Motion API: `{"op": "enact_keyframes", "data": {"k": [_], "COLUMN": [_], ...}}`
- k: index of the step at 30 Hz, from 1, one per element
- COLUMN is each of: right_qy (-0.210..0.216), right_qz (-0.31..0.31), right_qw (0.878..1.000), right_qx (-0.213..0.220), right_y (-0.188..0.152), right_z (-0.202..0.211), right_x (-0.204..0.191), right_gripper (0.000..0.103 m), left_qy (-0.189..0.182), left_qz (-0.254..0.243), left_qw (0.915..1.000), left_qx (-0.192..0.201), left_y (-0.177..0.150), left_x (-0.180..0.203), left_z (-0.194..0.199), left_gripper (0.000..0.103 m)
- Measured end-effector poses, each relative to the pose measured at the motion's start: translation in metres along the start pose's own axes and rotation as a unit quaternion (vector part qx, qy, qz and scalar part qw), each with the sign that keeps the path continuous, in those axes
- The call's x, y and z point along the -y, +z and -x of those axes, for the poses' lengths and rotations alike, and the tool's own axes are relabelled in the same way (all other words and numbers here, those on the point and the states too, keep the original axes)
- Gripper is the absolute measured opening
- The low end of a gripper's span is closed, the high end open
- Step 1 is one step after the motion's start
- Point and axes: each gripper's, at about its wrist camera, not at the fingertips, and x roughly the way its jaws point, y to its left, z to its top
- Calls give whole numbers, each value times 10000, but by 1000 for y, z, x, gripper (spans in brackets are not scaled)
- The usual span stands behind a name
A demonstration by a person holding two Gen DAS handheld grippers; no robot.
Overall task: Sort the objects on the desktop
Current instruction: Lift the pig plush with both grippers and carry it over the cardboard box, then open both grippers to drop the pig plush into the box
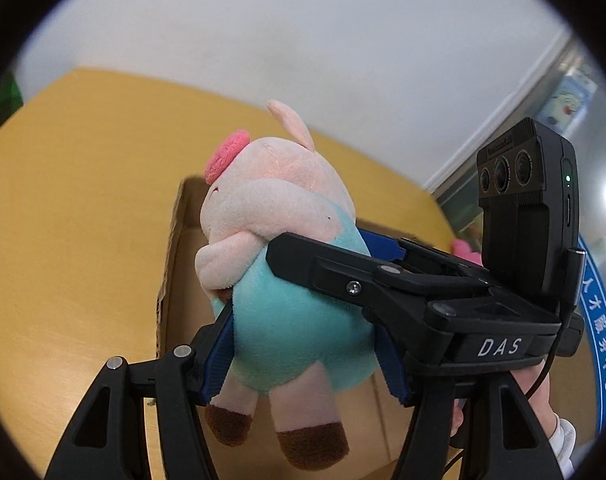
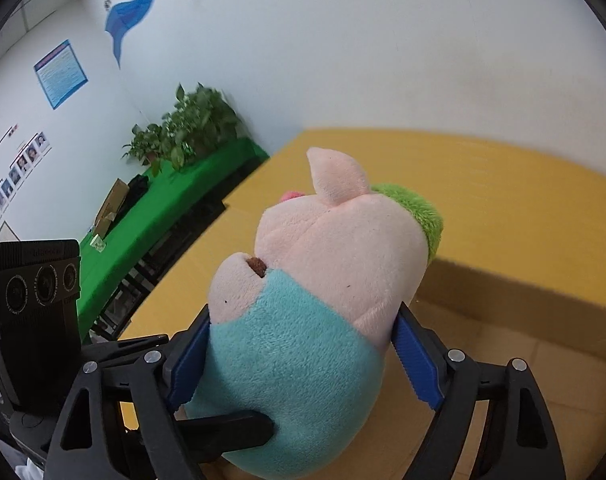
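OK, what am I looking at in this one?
A person holds a plush pig with both tools at once. The left tool clamps its turquoise belly from the sides, and the right tool grips the same body crosswise. The toy is held in the air over an open cardboard box on the yellow table. It has not been released yet.

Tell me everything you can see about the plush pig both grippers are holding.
The plush pig is a soft, fuzzy toy with a pale pink head, a pointed ear, a darker pink snout, a teal body and pink legs ending in brown hooves. A green tuft shows behind its head in the right wrist view. It is held up above an open cardboard box on the yellow table. The left gripper squeezes its teal belly between blue pads, and the right gripper also clamps the body from the other side.
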Motion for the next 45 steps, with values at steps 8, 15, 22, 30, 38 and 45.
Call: {"op": "enact_keyframes", "data": {"k": [8,15,22,30,38,45], "right_qy": [139,-65,-262,-328,-40,59], "right_qz": [-407,-527,-601,-730,-631,-280], "right_qw": [9979,9972,9971,9965,9980,9995], "right_qx": [-485,-536,-379,-240,77,150], "right_y": [-26,-20,-7,8,10,-40], "right_z": [-64,-85,-91,-102,-75,59], "right_x": [46,48,45,45,39,43], "right_gripper": [78,78,79,82,89,102], "left_qy": [603,751,832,847,1013,981], "left_qz": [81,-239,-476,-793,-1043,-1170], "left_qw": [9966,9955,9928,9831,9789,9776], "left_qx": [-557,-536,-712,-1416,-1436,-1450], "left_y": [-11,-31,-78,-112,-137,-144], "left_x": [-6,6,20,4,14,3], "left_z": [-37,-14,2,-17,-21,-21], "left_gripper": [65,65,65,65,65,65]}}
